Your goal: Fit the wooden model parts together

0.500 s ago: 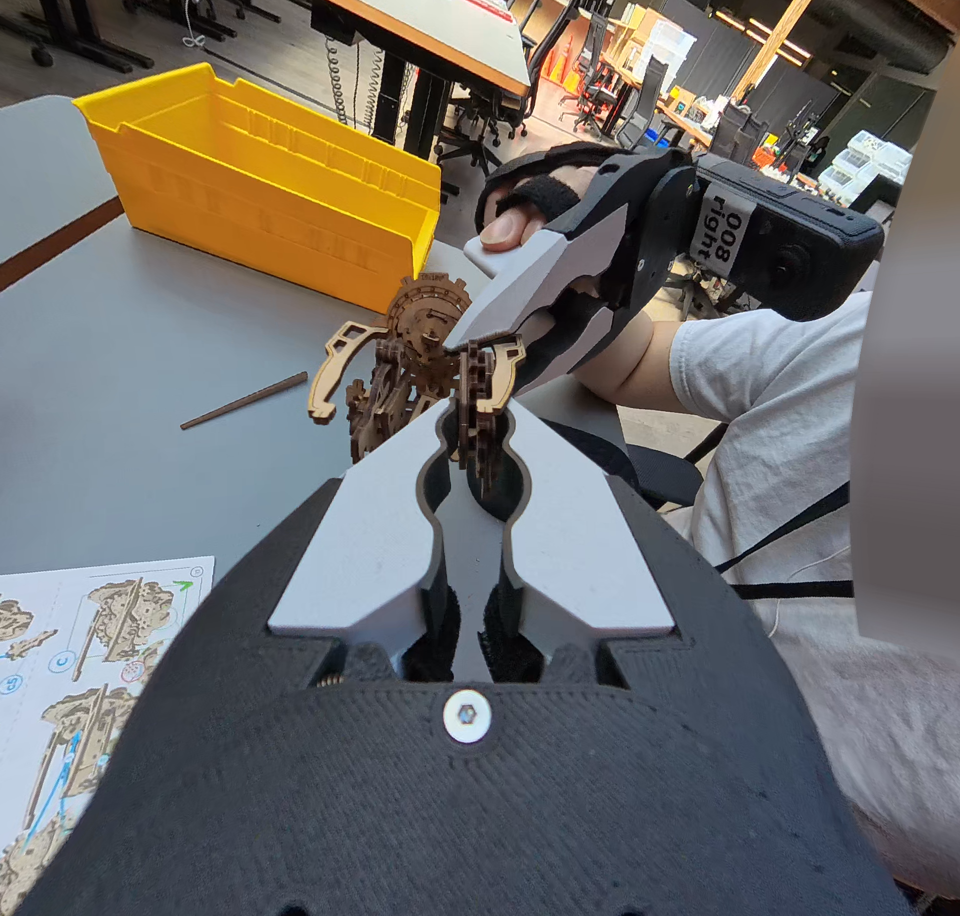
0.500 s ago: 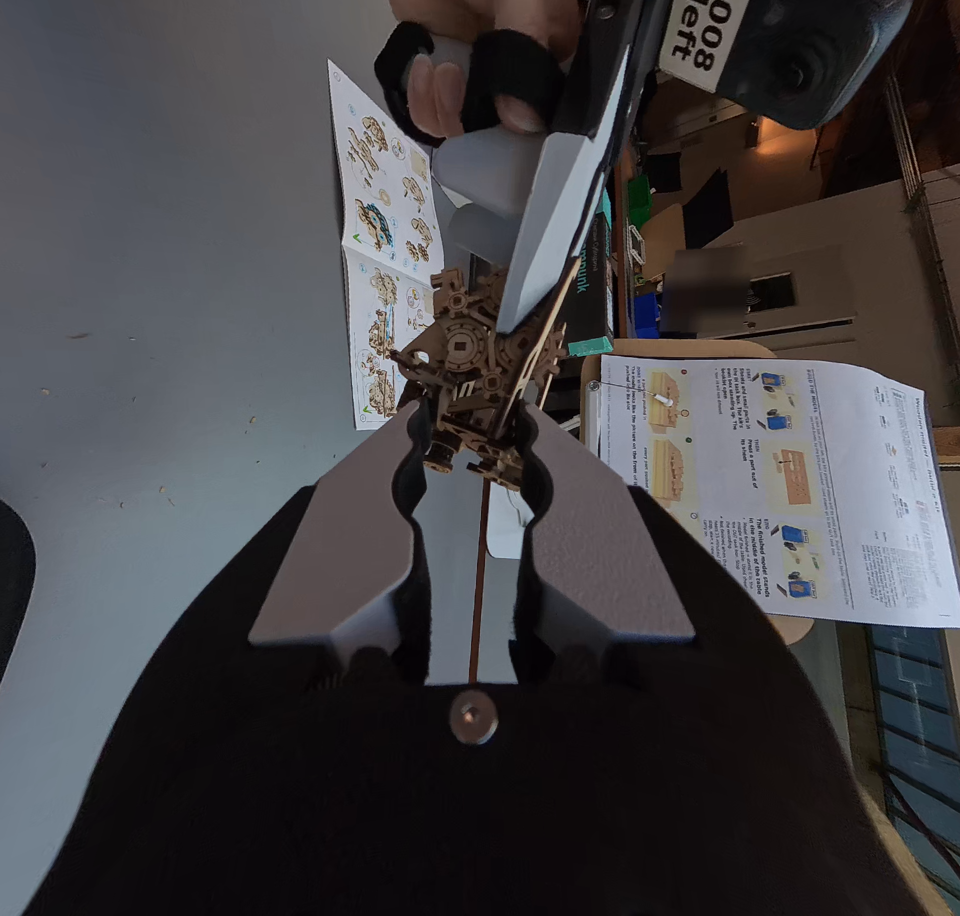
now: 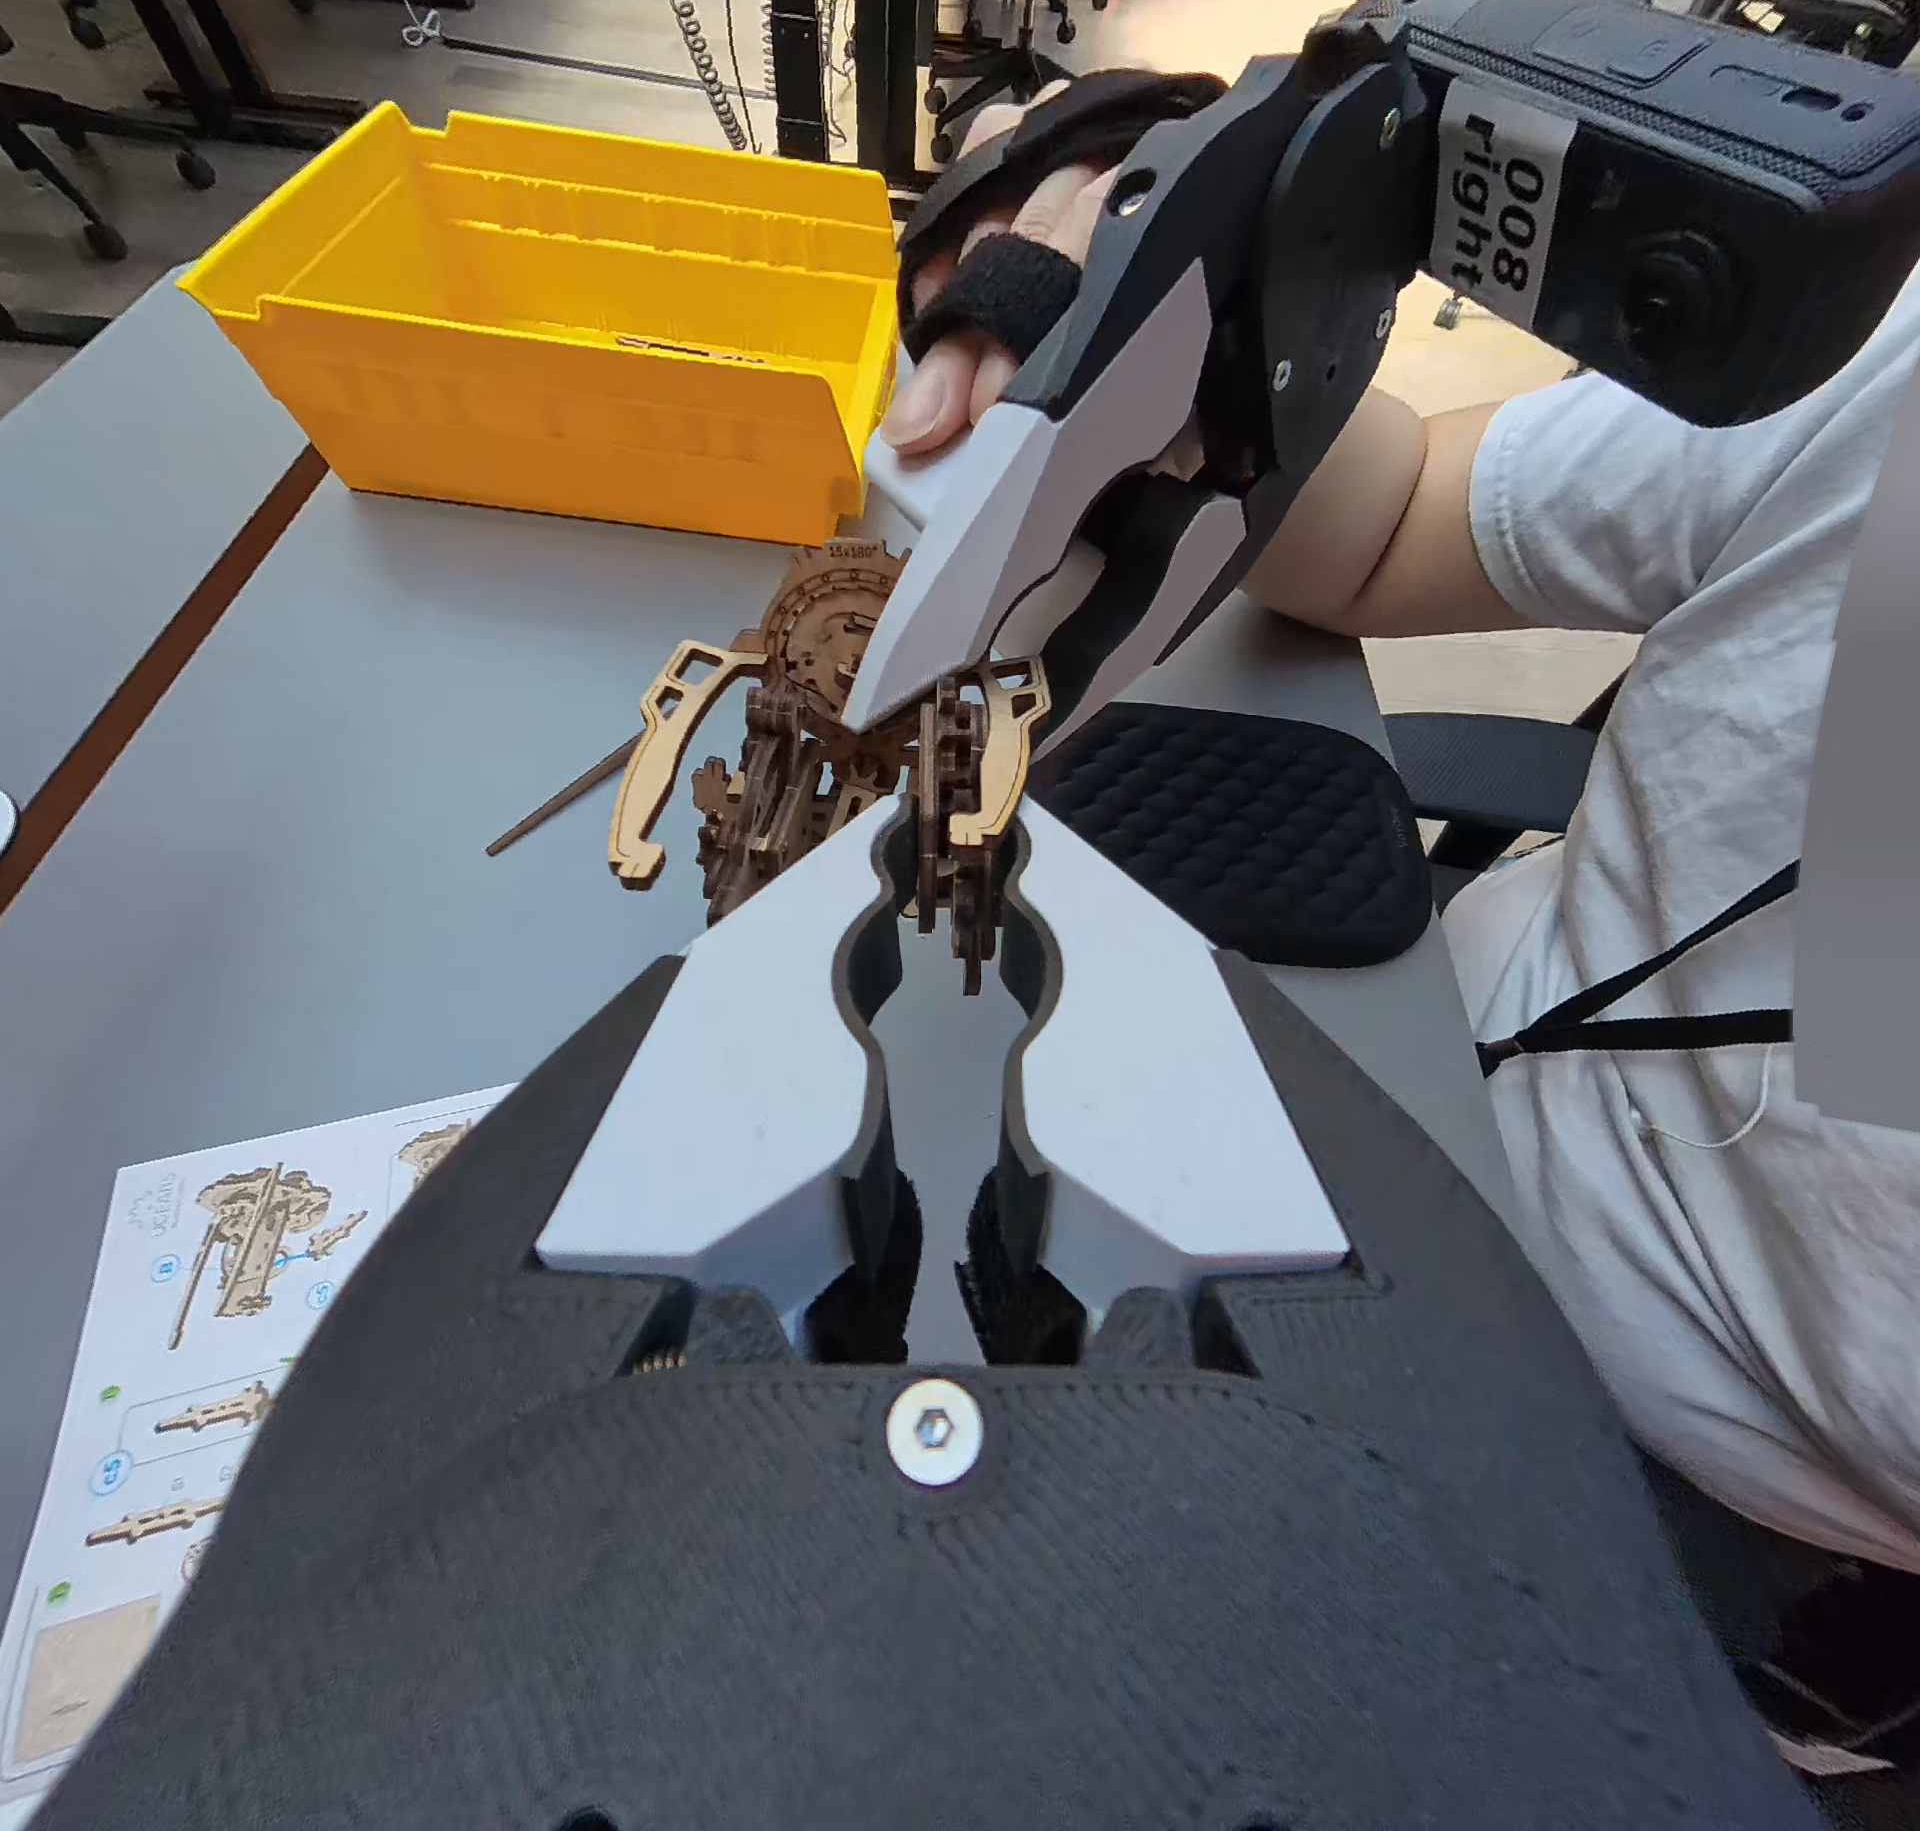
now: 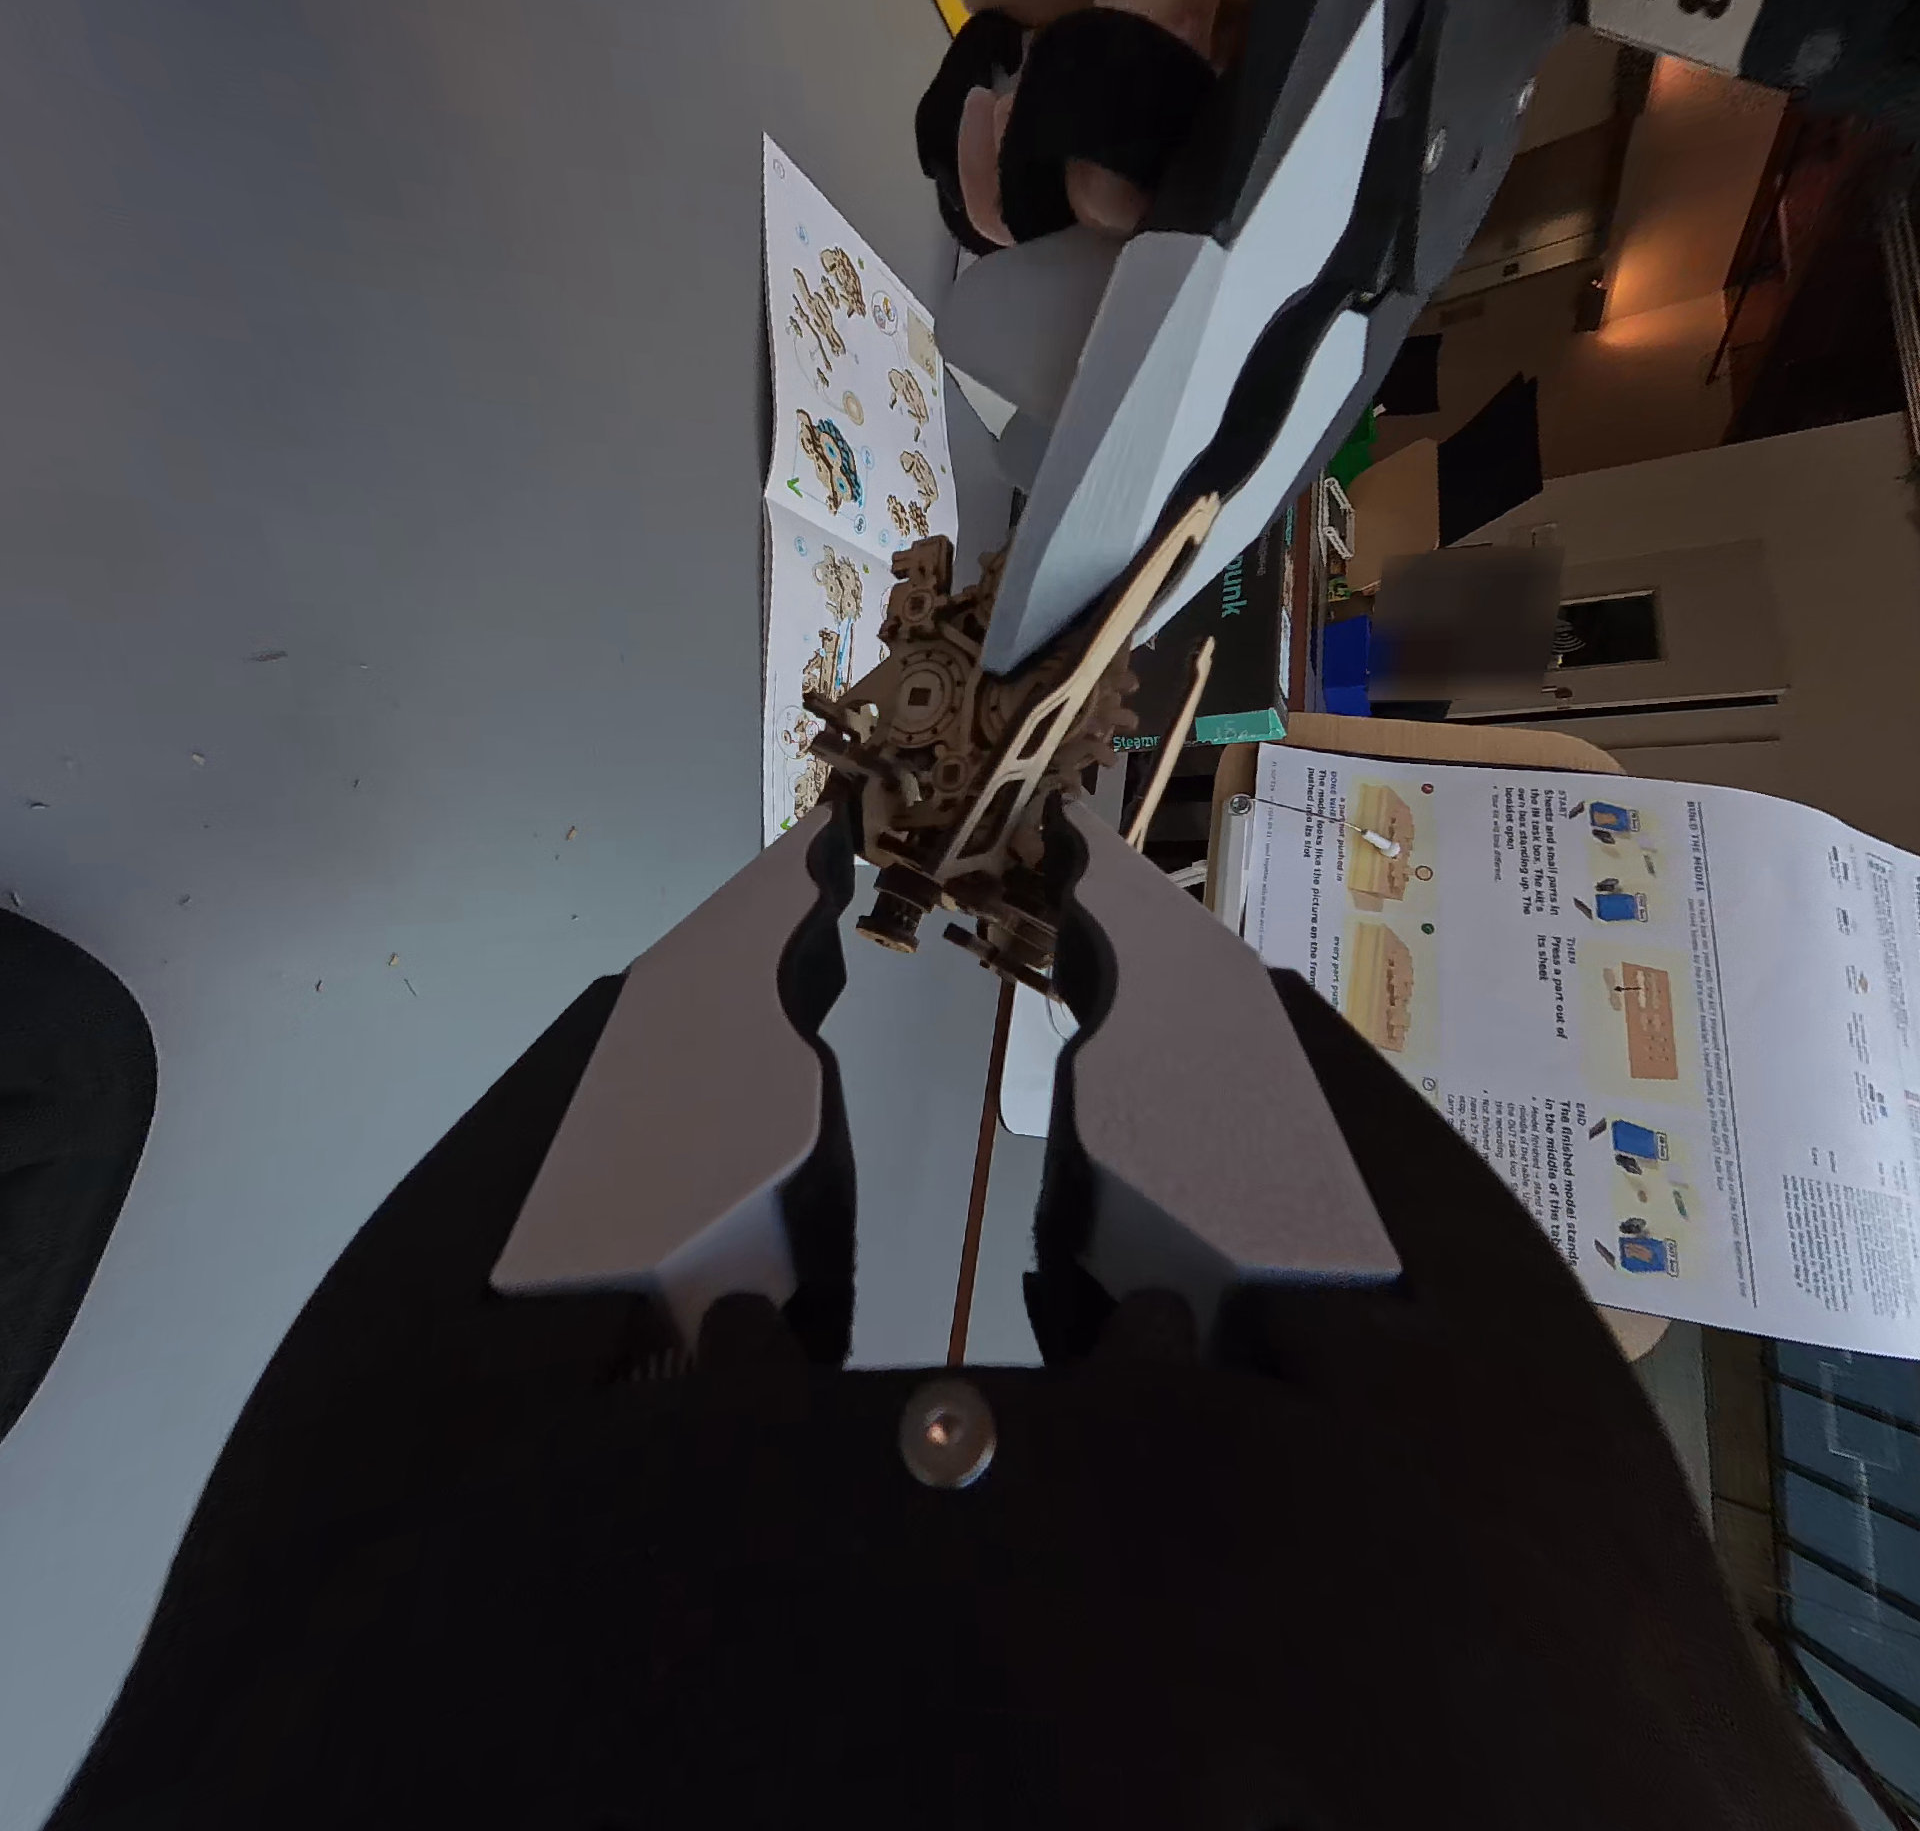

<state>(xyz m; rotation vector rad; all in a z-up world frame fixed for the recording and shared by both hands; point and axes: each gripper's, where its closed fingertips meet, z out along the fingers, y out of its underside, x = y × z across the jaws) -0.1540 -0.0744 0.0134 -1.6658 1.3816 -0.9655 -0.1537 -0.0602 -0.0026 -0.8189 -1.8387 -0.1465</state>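
A partly built wooden model (image 3: 810,742) of brown gears, plates and two pale curved arms is held above the grey table (image 3: 312,701). My left gripper (image 3: 958,827) is shut on the model's dark toothed plates at its near right side. My right gripper (image 3: 951,732) comes in from the upper right and is shut on the model's top. In the right wrist view, my right gripper (image 4: 951,831) clamps the model (image 4: 935,732) at its near end. The left gripper (image 4: 1075,651) reaches down from above onto a pale arm. The contact faces are hidden by the model.
A yellow bin (image 3: 561,327) stands at the table's far side. A thin dark stick (image 3: 561,794) lies on the table left of the model. An instruction booklet (image 3: 208,1314) lies near left. A black armrest pad (image 3: 1247,825) is at the right. A printed sheet (image 4: 1558,1002) lies beyond the table edge. Only a small space, under 4 cm, lies between the two pairs of fingers. The thin dark stick (image 3: 561,794) is about equally far from each gripper, around 25 cm.
Both grippers keep their hold on the model. The two grippers have come closer to each other's cameras, and the model has tilted a little between them.
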